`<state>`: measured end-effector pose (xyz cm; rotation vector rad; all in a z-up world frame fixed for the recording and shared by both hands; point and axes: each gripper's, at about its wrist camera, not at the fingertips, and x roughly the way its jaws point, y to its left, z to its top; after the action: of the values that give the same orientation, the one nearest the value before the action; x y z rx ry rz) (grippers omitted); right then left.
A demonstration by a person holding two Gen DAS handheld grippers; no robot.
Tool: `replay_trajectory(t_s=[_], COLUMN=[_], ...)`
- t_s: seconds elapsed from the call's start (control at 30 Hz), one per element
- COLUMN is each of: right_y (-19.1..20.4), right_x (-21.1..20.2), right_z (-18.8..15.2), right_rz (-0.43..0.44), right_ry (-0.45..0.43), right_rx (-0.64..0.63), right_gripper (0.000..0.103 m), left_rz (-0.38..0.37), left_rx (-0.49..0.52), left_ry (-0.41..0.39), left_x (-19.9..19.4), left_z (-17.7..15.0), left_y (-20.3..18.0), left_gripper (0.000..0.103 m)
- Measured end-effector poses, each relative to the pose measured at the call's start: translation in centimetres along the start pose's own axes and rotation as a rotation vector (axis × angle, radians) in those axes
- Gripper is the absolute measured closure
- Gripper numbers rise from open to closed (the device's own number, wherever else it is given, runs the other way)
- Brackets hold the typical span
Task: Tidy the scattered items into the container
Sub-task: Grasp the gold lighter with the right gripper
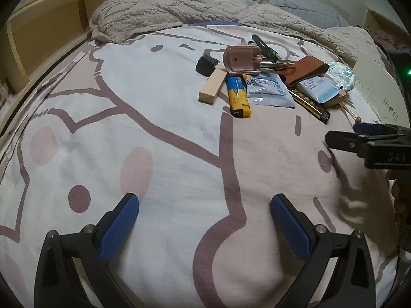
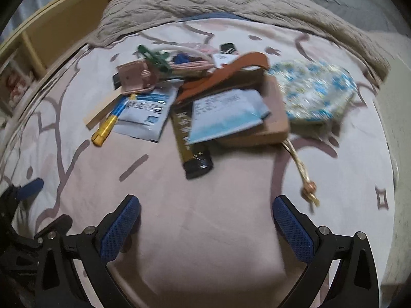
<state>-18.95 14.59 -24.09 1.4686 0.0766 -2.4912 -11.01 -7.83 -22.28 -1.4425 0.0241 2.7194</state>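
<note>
**Both grippers wide over the bedspread, clutter piled ahead**

Nearest to us are our own blue fingers: the left gripper (image 1: 204,211) and the right gripper (image 2: 206,211) both hang above the printed bedspread (image 1: 164,154) with jaws spread wide and nothing between them. From the left wrist view we see the right gripper come in from the right edge, a hand (image 1: 400,200) partly visible behind it, the letters "DAS" moulded on its black body.

Behind the pile a fluffy beige blanket (image 1: 167,7) lies bunched, with a wooden bed frame (image 1: 43,25) to the left. At the far right edge a white box (image 1: 380,89) carries print we read only as "SH" and "ES".

The scattered items sit together mid-bed, ahead of both grippers and apart from them. We see a floral pouch (image 2: 316,95) beside a flat tan board (image 2: 272,118); a brown leather strap (image 2: 231,71) across the heap; two white and blue sachets (image 2: 146,113), their print too blurred to read; a pink plastic piece (image 1: 241,59); a wooden block (image 1: 212,87); a yellow and blue lighter (image 1: 237,95); a dark gold lighter (image 2: 190,138); a green clip (image 1: 264,47); and a beaded cord (image 2: 303,177)
</note>
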Motion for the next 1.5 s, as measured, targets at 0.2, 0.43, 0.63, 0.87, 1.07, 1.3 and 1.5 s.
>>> replay_trajectory(t_s=[0.2, 0.43, 0.63, 0.87, 1.07, 1.3, 1.5], right_y=[-0.4, -0.9, 0.4, 1.4, 1.8, 2.1, 1.9], right_x=[0.3, 0.3, 0.4, 0.4, 0.0, -0.6, -1.4], right_z=[1.1, 1.4, 1.5, 1.3, 0.5, -0.7, -2.2], right_rz=[-0.016, -0.011, -0.049, -0.080, -0.065, -0.033, 0.000], right_ry=[-0.039, -0.067, -0.072, -0.082, -0.083, -0.075, -0.076], right_rx=[-0.020, -0.010, -0.067, -0.136, -0.170, -0.205, -0.216], right_gripper=[0.034, 0.054, 0.066, 0.076, 0.077, 0.078, 0.078], left_rz=[-0.010, -0.015, -0.023, -0.066, -0.100, -0.114, -0.101], left_rx=[0.006, 0.041, 0.055, 0.083, 0.090, 0.102, 0.128], left_ry=[-0.011, -0.015, -0.028, -0.032, -0.026, -0.028, -0.037], left_x=[-0.1, 0.0, -0.1, -0.2, 0.8, 2.3, 3.8], left_z=[0.1, 0.6, 1.0, 2.4, 3.9, 5.8, 6.9], left_y=[-0.2, -0.7, -0.9, -1.4, -1.8, -2.5, -3.4], left_gripper=[0.000, 0.005, 0.015, 0.046, 0.058, 0.059, 0.062])
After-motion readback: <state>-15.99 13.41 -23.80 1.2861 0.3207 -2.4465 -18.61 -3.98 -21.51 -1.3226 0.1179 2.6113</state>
